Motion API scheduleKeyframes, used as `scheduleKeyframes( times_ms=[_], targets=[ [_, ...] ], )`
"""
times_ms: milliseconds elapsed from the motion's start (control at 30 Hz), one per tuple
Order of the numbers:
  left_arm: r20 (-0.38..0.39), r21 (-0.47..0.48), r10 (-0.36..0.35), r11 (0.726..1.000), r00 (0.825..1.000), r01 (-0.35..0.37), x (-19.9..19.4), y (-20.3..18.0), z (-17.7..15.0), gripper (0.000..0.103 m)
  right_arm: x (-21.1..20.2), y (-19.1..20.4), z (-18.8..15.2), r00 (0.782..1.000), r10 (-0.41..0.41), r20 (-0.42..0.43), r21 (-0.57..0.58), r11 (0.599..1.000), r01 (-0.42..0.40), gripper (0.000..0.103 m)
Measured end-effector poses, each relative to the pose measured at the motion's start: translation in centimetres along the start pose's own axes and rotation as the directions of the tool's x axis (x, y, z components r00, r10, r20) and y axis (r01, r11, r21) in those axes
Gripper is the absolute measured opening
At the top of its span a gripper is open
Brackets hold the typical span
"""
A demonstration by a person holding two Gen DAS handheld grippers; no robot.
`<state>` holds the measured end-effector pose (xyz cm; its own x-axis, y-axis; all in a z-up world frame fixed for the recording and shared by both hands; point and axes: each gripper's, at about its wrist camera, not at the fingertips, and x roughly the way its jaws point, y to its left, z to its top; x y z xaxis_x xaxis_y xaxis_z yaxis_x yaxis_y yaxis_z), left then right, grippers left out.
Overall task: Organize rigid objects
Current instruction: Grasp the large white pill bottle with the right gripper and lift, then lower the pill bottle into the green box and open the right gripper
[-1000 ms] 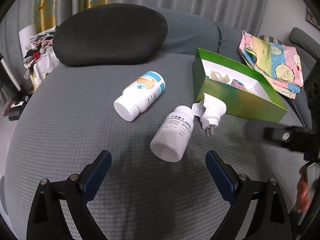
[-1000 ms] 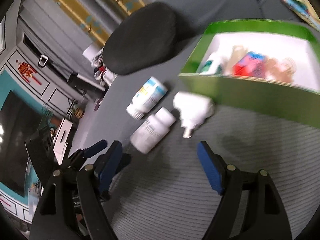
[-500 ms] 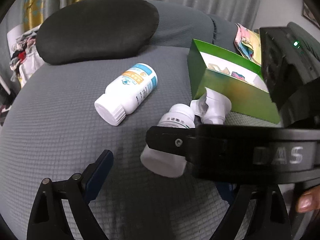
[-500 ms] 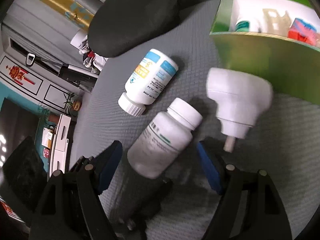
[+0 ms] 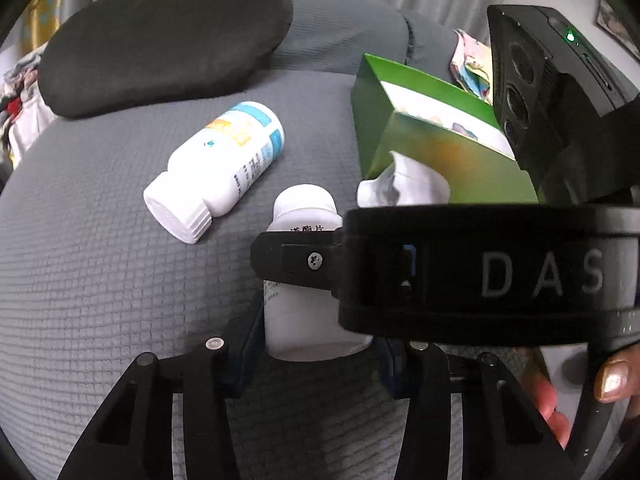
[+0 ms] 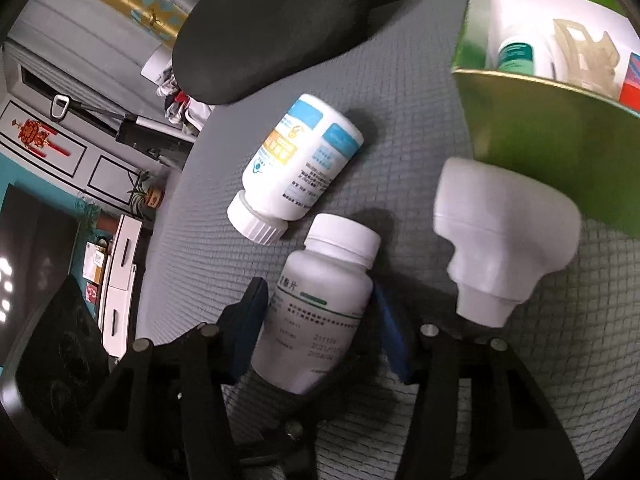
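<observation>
A plain white pill bottle (image 5: 308, 316) lies on the grey quilted cushion (image 5: 100, 280), cap away from me. My left gripper (image 5: 316, 344) is closing, and its blue pads touch both sides of the bottle's base. My right gripper (image 6: 320, 316) is closing too, with its pads against the same bottle (image 6: 320, 304) at mid-body. One black finger (image 5: 296, 260) of the right gripper crosses over the bottle. A second bottle with a blue and orange label (image 5: 224, 168) lies just to the left. A white plug-shaped piece (image 6: 500, 240) rests by the green box (image 6: 540, 152).
The open green box (image 5: 440, 148) holds several small items. A black cushion (image 5: 160, 36) lies behind the bottles and a patterned cloth (image 5: 468, 60) behind the box. A person's fingers (image 5: 612, 376) hold the right gripper's handle. Furniture stands off the cushion's left side (image 6: 120, 280).
Both grippers have come down closer to the plain bottle, and their jaws have narrowed from wide apart onto its sides. The right gripper has swung in across the left wrist view.
</observation>
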<state>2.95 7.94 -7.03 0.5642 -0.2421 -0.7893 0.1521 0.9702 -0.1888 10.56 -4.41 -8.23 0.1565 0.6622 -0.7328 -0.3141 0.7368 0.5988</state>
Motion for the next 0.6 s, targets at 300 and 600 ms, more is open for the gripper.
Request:
scheduleKeyframes(
  times_ms=[300,600],
  targets=[
    [0.113,0.098,-0.028,0.995,0.993,0.017,-4.7,-4.4,1.9,0.048,-7.1,1.0,-0.5,0.984,0.024,0.179,-0.054,0.998,-0.014,0.053],
    [0.171,0.201,-0.112,0.977,0.979,0.076,-5.7,-10.3,6.4,0.048,-15.0,-1.2,0.7,0.936,-0.037,0.35,-0.037,0.998,0.053,0.053]
  ],
)
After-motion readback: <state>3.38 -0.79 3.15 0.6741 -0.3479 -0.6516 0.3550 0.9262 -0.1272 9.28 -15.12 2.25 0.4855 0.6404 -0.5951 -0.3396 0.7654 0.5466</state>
